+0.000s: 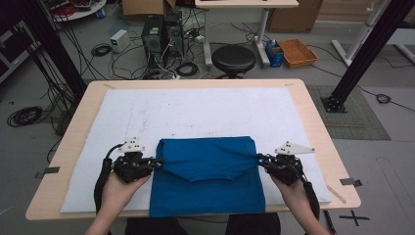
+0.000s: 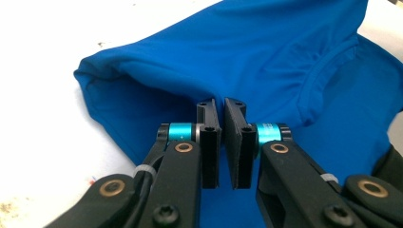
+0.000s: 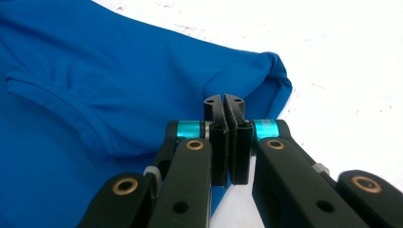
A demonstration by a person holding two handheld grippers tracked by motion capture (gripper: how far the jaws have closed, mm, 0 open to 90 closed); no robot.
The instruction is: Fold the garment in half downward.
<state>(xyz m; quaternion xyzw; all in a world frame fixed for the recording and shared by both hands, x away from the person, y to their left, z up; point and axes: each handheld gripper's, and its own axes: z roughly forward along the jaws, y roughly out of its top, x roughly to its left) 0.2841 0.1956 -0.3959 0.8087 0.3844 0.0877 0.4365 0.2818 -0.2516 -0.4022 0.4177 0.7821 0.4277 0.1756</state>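
A blue cloth shirt (image 1: 208, 176) lies on a white sheet (image 1: 195, 115) that covers the light wooden surface (image 1: 313, 112). The shirt sits at the near middle of the surface, and its near edge hangs a little over the front. Its far part is folded over toward the near side, so a curved flap lies on top.

The person's left hand (image 1: 117, 188) comes in from the near left, with the forearm pointing up and away. It holds the left claw (image 1: 157, 162) level and pointing to the right, at the left edge of the shirt. In the left gripper view the two black jaws stand close together with a thin gap, and a fold of the blue cloth (image 2: 223, 61) is pinched at their tips.

The right hand (image 1: 293, 191) comes in from the near right. It holds the right claw (image 1: 259, 159) pointing left, at the right edge of the shirt. In the right gripper view its jaws are pressed tight on the edge of the cloth (image 3: 119, 80).

Beyond the surface, on the floor, stand a round black stool (image 1: 233, 58) and an orange tray (image 1: 297, 52).
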